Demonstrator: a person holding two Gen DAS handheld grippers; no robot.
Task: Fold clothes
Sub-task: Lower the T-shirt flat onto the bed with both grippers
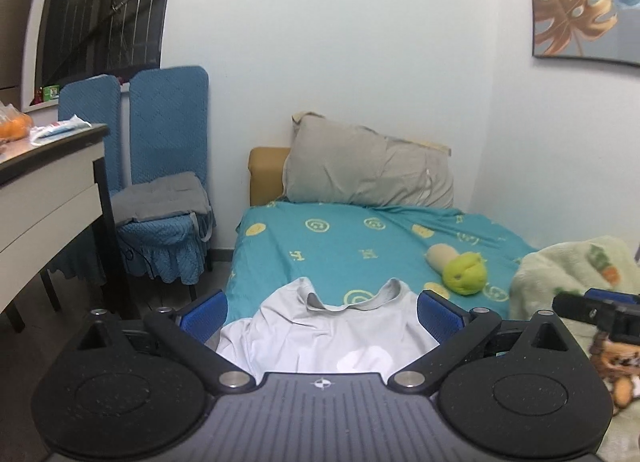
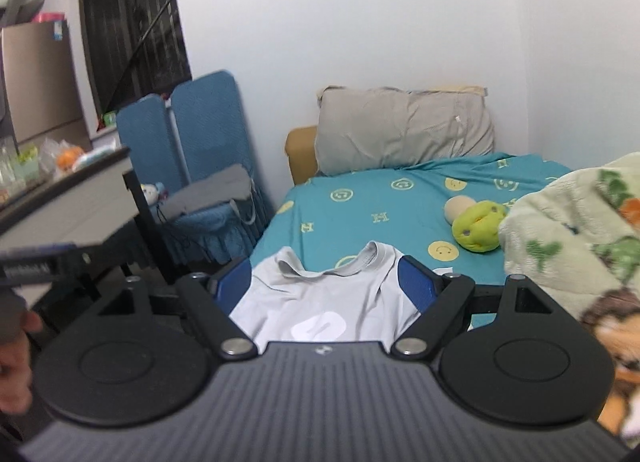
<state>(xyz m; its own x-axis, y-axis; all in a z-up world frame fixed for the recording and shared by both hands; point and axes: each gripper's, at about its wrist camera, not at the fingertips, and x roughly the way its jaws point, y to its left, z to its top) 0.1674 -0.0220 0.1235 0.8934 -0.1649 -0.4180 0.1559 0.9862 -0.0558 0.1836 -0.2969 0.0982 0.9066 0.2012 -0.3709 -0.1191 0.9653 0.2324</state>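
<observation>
Both the left gripper (image 1: 322, 312) and right gripper (image 2: 326, 282) stand spread and empty above the grey T-shirt (image 2: 320, 298) lying at the bed's (image 1: 360, 246) near edge, where careless pinching could drag it floorward.

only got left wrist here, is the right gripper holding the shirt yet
Observer: No. The right gripper is open, blue pads apart, and the grey shirt lies unpinched on the bed.
Operator: anything on that chair besides the folded cloth
Observer: Yes, a small plush toy sits on the chair, beside the grey cloth on the table side.
Operator: any hand in shot
Observer: Yes, a blurred hand shows at the lower left edge of the right wrist view.
</observation>
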